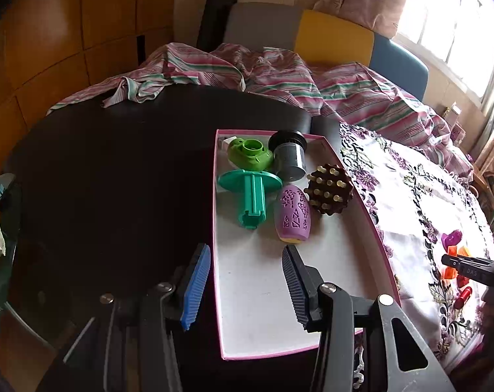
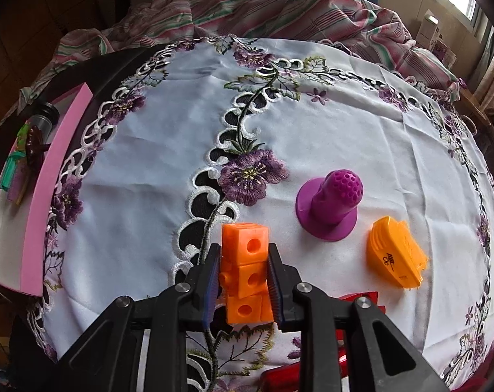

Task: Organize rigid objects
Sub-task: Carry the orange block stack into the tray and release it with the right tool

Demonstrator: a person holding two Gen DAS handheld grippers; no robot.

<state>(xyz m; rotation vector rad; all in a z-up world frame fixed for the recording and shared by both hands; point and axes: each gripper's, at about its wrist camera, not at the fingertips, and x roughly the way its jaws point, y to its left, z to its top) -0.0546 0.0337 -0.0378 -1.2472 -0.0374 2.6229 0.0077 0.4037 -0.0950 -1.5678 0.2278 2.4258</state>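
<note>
My right gripper [image 2: 244, 261] is shut on a stack of orange cubes with holes [image 2: 247, 271], standing on the embroidered white cloth [image 2: 345, 114]. To its right stand a purple perforated plunger piece [image 2: 328, 205] and an orange-yellow shell-shaped piece [image 2: 394, 256]. My left gripper [image 1: 247, 258] hangs open and empty over the near end of the pink-rimmed white box [image 1: 263, 297]. The box holds a teal spool [image 1: 252, 192], a green cap [image 1: 250, 153], a grey cylinder [image 1: 289, 156], a lilac patterned egg [image 1: 292, 217] and a brown studded ball [image 1: 328, 189].
A striped sheet [image 1: 279, 75] is bunched behind the dark round table [image 1: 116, 163]. A red item [image 2: 358, 297] lies under my right gripper's frame. The box's pink wall [image 2: 51, 189] rises at the left of the cloth. The right gripper shows at the left wrist view's right edge.
</note>
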